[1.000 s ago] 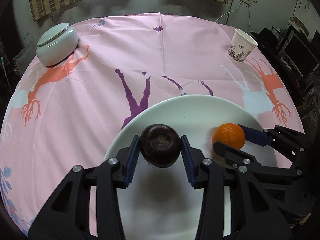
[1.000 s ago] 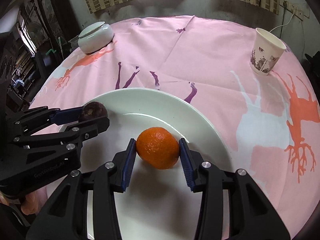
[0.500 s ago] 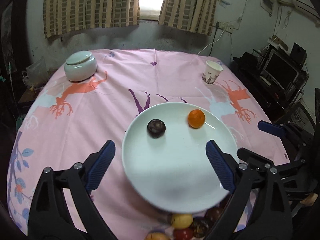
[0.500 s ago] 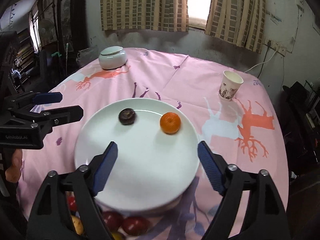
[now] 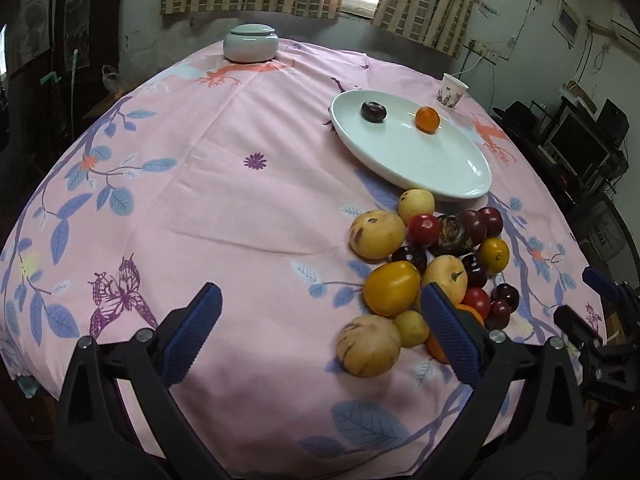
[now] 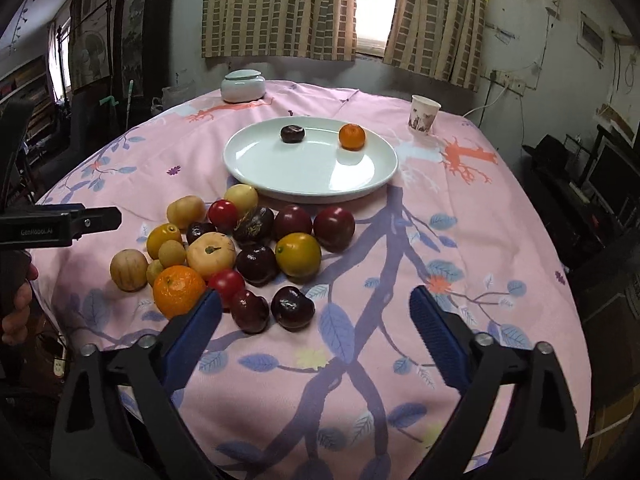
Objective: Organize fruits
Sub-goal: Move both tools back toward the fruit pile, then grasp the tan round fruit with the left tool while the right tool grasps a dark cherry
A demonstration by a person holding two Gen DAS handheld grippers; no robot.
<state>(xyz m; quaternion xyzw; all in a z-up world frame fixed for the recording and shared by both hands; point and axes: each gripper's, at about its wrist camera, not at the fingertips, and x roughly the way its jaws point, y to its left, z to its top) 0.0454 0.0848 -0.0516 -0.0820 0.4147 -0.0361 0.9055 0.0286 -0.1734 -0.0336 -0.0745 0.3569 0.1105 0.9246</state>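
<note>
The step in hand appears to be choosing the next fruit from the pile (image 6: 240, 256) and carrying it to the plate (image 6: 256, 160). To do it well, take fruit from the outer edge of the heap, where the jaws can straddle one piece without nudging its neighbours; the round fruit will probably roll if bumped. Working left to right: the left gripper (image 5: 320, 332) is held low over the near part of the pink tablecloth (image 5: 224, 184), jaws spread wide and empty, aimed at bare cloth with the pile just beside its right finger (image 5: 450, 334). The big orange (image 6: 179, 290) at the near left edge is the easiest reach for it. The right gripper (image 6: 316, 330) also hangs low near the table edge, jaws wide apart and holding nothing, with two dark plums (image 6: 292, 307) just ahead between the finger lines. On the plate, beyond the pile, a dark fruit (image 6: 292, 134) and a small orange (image 6: 352, 137) sit apart; set new fruit in the bare near half.
</note>
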